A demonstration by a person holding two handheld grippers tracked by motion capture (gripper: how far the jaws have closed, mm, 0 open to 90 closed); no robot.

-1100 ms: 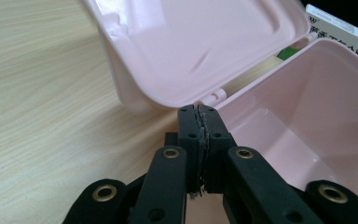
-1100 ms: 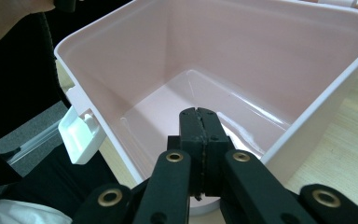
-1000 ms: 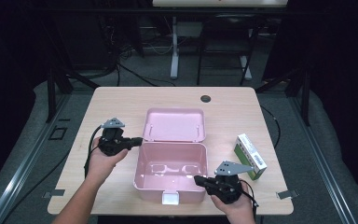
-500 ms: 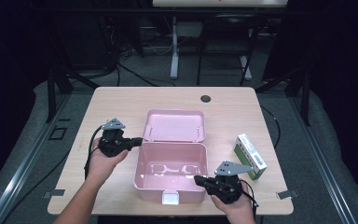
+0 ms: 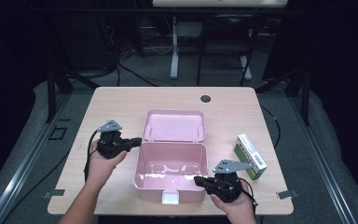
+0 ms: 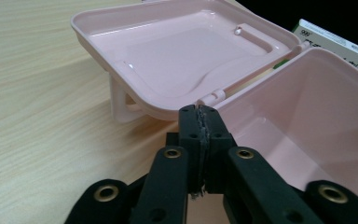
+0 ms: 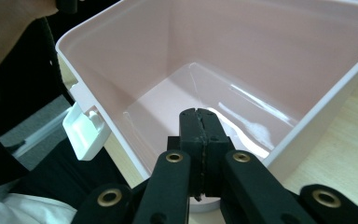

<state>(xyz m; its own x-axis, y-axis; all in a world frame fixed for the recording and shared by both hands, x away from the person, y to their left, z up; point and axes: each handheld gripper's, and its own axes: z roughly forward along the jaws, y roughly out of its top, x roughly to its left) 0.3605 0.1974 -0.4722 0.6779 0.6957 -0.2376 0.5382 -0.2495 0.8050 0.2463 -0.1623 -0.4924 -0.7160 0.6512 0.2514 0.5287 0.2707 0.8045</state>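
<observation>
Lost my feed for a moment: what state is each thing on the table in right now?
Pink box: open, empty.
Lid: folded back flat on the table.
White latch: undone.
Green-and-white carton: closed, beside the box.
Left gripper: shut, holding nothing.
Right gripper: shut, holding nothing.

Both grippers are matte black, the left gripper (image 5: 131, 141) and the right gripper (image 5: 198, 180) alike. Each carries a grey three-cornered plate on top and trails a black cable. The jaws are flat black bars jointed with brass-coloured rivets, and their pads (image 6: 208, 122) look scuffed and frayed along the seam. The forearms are bare.
</observation>
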